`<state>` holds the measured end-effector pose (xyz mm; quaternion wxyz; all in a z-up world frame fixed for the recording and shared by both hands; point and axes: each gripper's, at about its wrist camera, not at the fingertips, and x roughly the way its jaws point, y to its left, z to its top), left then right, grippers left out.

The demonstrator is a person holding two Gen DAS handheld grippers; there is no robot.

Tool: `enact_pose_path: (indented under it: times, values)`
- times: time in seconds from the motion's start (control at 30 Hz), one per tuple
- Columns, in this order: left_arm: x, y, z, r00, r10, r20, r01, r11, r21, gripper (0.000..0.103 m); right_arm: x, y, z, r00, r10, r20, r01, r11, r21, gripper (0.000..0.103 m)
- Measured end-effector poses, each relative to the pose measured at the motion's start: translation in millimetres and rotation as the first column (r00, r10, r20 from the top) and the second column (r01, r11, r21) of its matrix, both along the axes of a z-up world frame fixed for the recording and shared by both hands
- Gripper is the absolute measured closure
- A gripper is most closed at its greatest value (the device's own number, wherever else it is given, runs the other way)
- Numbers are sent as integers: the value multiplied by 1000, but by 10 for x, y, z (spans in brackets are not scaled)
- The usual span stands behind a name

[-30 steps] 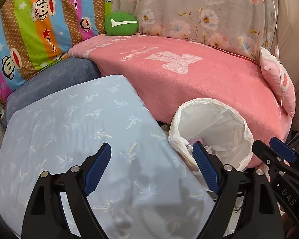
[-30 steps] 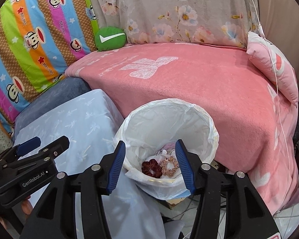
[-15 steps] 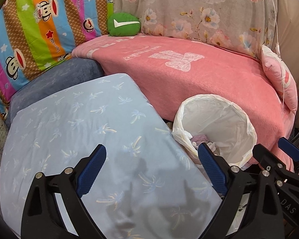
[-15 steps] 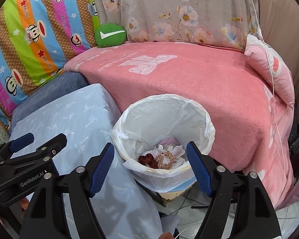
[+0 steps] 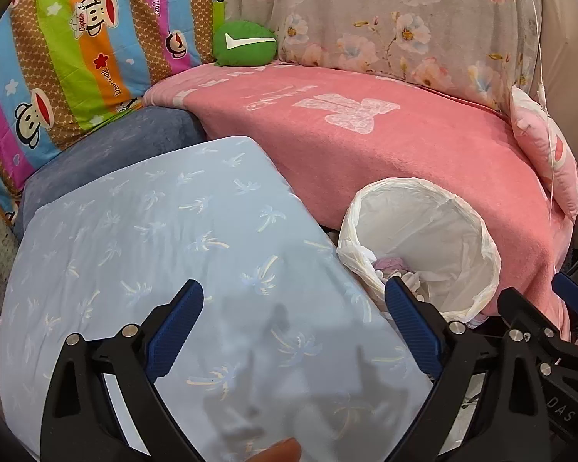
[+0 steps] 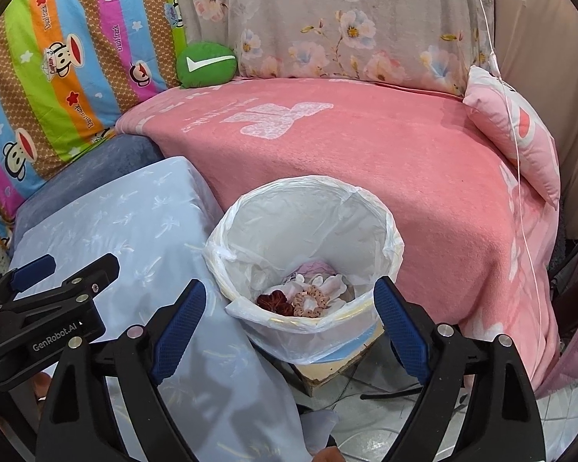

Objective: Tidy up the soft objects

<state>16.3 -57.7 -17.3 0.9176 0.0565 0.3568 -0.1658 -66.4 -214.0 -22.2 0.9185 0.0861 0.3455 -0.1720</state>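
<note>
- The left claw [image 5: 293,327] is hanging with its jaws spread wide and nothing between them, over the pale blue palm-print cloth [image 5: 154,254] just below and ahead of it.
- The right claw [image 6: 289,323] is also gaping wide and empty, its jaws framing the near rim of the white-lined bin [image 6: 389,227] directly ahead.
- Inside that bin the soft objects are lying together at the bottom: a dark red scrunchie [image 6: 275,302], a spotted beige scrunchie [image 6: 308,302] touching it, and pale petal-like pieces behind.
- To the left claw's right, the same bin [image 5: 485,238] is standing against the blue cloth's edge.
- Beyond the bin a pink blanket [image 6: 366,146] is covering the sofa.
- Farther off, a green cushion [image 6: 206,63] is sitting at the back left, a pink pillow [image 6: 516,134] leaning at the far right.
</note>
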Motion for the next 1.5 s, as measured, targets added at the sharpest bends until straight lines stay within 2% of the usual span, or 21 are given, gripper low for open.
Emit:
enact_pose_path:
  times: [0.33,0.4,1.5]
  values:
    - [-13,-29,-22,1000,9,2,-10,1000,15,8,-29,-22,-18,1000,-5,-3,5,1000,-18,15]
    - [-24,-34,-23,1000,11,4,-11,1000,19,8,-33,-21,-19,1000,-2,-4,2,1000,-20,6]
    - [-109,-63,-16,1000,30,8,-30,999,36,8,-83,-24,-31,1000,7,-20,-8,999,-42,6]
